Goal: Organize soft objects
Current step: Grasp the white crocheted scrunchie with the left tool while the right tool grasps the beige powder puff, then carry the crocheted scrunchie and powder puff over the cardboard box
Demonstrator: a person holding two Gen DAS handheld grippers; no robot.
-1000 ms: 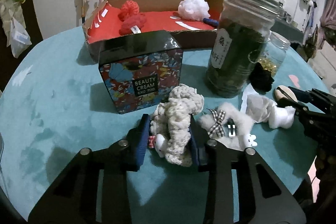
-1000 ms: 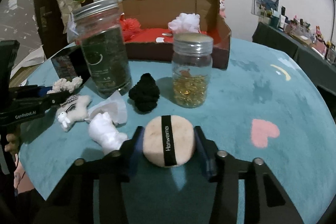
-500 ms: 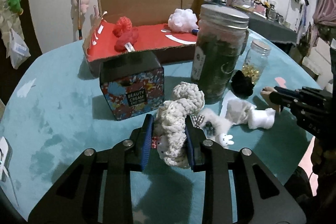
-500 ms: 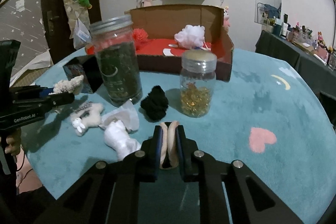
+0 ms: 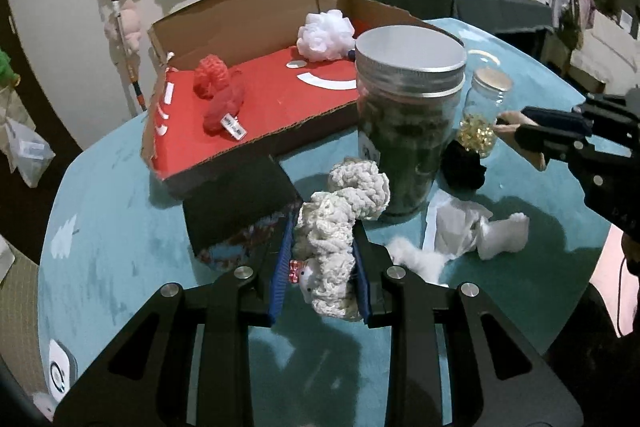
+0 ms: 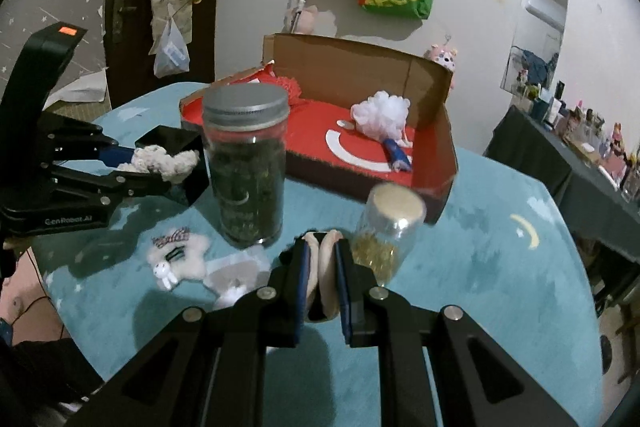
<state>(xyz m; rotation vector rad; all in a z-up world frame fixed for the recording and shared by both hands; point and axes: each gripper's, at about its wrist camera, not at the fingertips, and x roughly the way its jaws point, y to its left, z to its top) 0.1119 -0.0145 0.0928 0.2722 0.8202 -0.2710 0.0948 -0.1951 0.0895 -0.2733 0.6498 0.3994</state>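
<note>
My left gripper [image 5: 320, 267] is shut on a cream crocheted scrunchie [image 5: 340, 219] and holds it above the teal table, in front of the black box [image 5: 240, 203]. My right gripper [image 6: 322, 267] is shut on a beige powder puff [image 6: 326, 267], squeezed flat, lifted near the small jar [image 6: 386, 227]. The cardboard box with a red floor [image 5: 272, 99] holds red knitted pieces [image 5: 220, 91] and a white pouf [image 5: 326, 35]. A white fluffy hair clip [image 6: 178, 259], white cloth [image 5: 476, 231] and a black scrunchie [image 5: 464, 167] lie on the table.
A tall jar of dark leaves [image 5: 408, 131] stands between the grippers and the cardboard box. The small jar of gold beads [image 5: 482, 111] stands to its right. The round teal table [image 6: 500, 267] drops off close behind both grippers.
Both grippers closed on their objects and lifted them: the left on the scrunchie, the right on the puff, which is now squeezed flat. Both have risen and moved toward the box.
</note>
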